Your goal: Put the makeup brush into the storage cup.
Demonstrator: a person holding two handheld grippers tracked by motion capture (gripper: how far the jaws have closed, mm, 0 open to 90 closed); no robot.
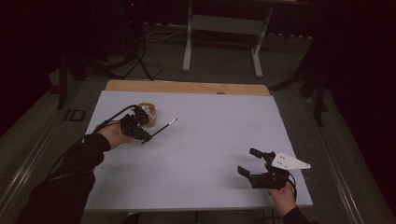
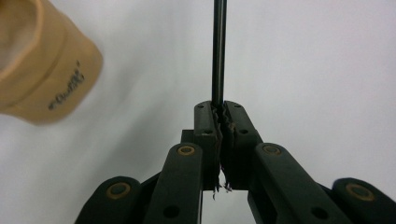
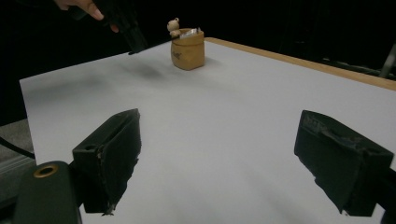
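Left black two-jaw gripper (image 1: 145,136) raised at the table's left, jaws clamped together on a thin dark rod; black-sleeved forearm behind. Right black two-jaw gripper (image 1: 246,162) low near right (grey plate on top), jaws spread wide, empty.

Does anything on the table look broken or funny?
Nothing looks broken or spilled. The tan holder stands upright on the white table. The left gripper is shut on a thin dark rod; the right gripper is open, holding nothing.

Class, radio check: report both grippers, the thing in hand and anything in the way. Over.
Left gripper shut on thin dark rod, beside tan holder. Right gripper open, holding nothing, low over white table. Nothing lies between them.
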